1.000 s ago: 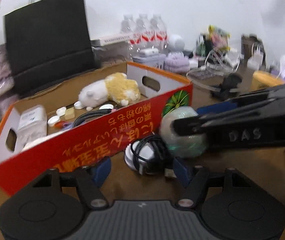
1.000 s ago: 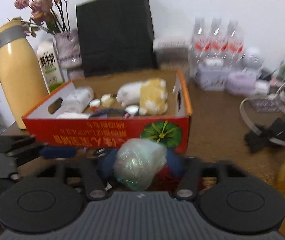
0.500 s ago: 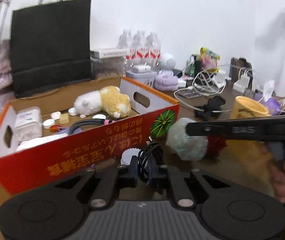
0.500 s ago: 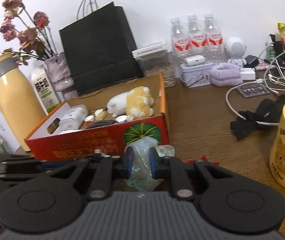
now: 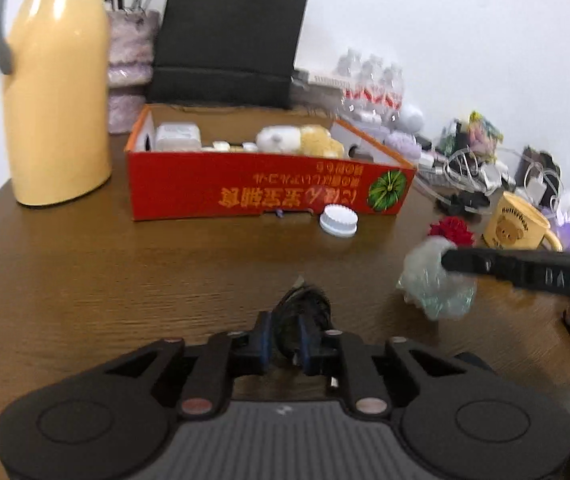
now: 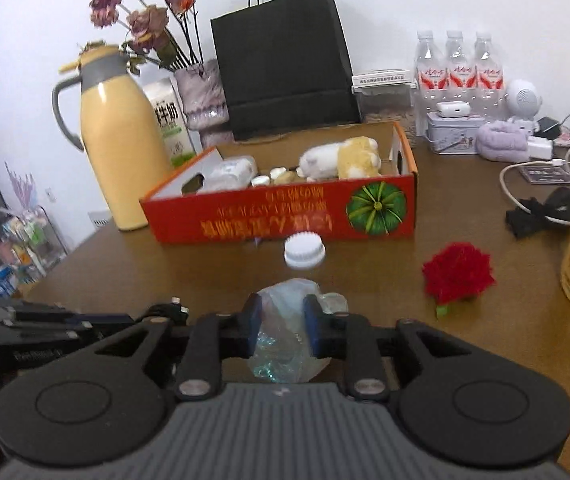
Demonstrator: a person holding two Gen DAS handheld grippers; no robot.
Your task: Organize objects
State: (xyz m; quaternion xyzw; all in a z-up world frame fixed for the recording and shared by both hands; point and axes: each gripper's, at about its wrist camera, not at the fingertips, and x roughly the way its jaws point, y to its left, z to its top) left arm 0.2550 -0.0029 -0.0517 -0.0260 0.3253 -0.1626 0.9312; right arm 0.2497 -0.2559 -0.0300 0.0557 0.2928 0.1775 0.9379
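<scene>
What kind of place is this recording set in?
Probably a lived-in home or dorm room: a cluttered wooden table against a white wall, with a yellow thermos, dried flowers in a vase, and tangled chargers.

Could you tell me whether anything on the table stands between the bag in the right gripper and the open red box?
Only the white cap lies on the table between the plastic bag and the red box. It is low, and the box's top is open, so nothing visible blocks a lifted path.
</scene>
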